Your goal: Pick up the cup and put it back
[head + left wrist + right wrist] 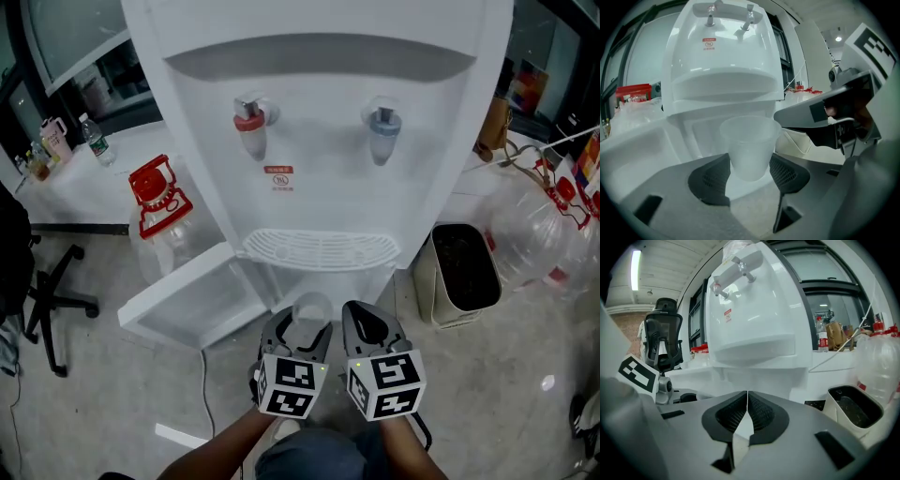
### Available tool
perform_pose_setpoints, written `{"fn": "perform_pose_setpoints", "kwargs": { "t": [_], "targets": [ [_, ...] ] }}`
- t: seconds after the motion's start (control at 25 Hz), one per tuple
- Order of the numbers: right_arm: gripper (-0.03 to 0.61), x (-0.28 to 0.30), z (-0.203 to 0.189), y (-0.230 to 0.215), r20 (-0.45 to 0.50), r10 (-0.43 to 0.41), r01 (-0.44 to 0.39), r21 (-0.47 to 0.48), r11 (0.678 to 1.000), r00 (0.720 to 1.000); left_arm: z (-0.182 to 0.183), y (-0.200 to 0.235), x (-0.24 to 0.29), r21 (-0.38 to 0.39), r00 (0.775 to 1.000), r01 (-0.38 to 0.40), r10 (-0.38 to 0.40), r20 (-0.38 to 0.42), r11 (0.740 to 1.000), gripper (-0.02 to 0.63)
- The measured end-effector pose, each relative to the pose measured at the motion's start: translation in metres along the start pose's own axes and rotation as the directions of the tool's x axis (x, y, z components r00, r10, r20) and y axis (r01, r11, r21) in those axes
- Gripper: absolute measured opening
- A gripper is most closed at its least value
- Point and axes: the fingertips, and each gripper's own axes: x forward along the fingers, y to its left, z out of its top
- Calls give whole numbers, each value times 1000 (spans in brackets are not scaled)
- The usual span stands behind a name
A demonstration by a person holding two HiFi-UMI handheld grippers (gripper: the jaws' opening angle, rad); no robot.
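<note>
My left gripper (750, 169) clasped a clear plastic cup (749, 140) by its sides, in the air before a white water dispenser (319, 122), below its drip tray (319, 250). My right gripper (747, 404) hung just beside it, jaws pressed together on nothing. The dispenser's open door (192, 302) stood to the left, a bin (464, 272) to the right.

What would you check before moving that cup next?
1. Cup held in left gripper: ok, gripped on both sides, off the ground.
2. Cup upright: ok.
3. Right gripper shut and empty, beside the left one: ok.
4. Tray bare, if the cup is to go there: ok.
5. Water in cup: cannot tell.
</note>
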Motion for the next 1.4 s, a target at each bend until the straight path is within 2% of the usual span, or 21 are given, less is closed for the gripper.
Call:
{"fn": "perform_pose_setpoints", "kwargs": {
  "t": [0.56, 1.08, 1.4],
  "targets": [
    [21, 30, -42, -13, -1, -30, 30, 20, 999, 1000, -44, -3, 45, -17, 1000, 27, -27, -10, 1000, 264],
    [21, 47, -60, -43, -43, -92, 94, 37, 995, 995, -77, 20, 134, -14, 999, 22, -23, -22, 1000, 264],
    [21, 54, -69, -50, -81, -106, 109, 35, 993, 991, -87, 28, 184, -13, 998, 55, -56, -21, 998, 264]
  ]
}}
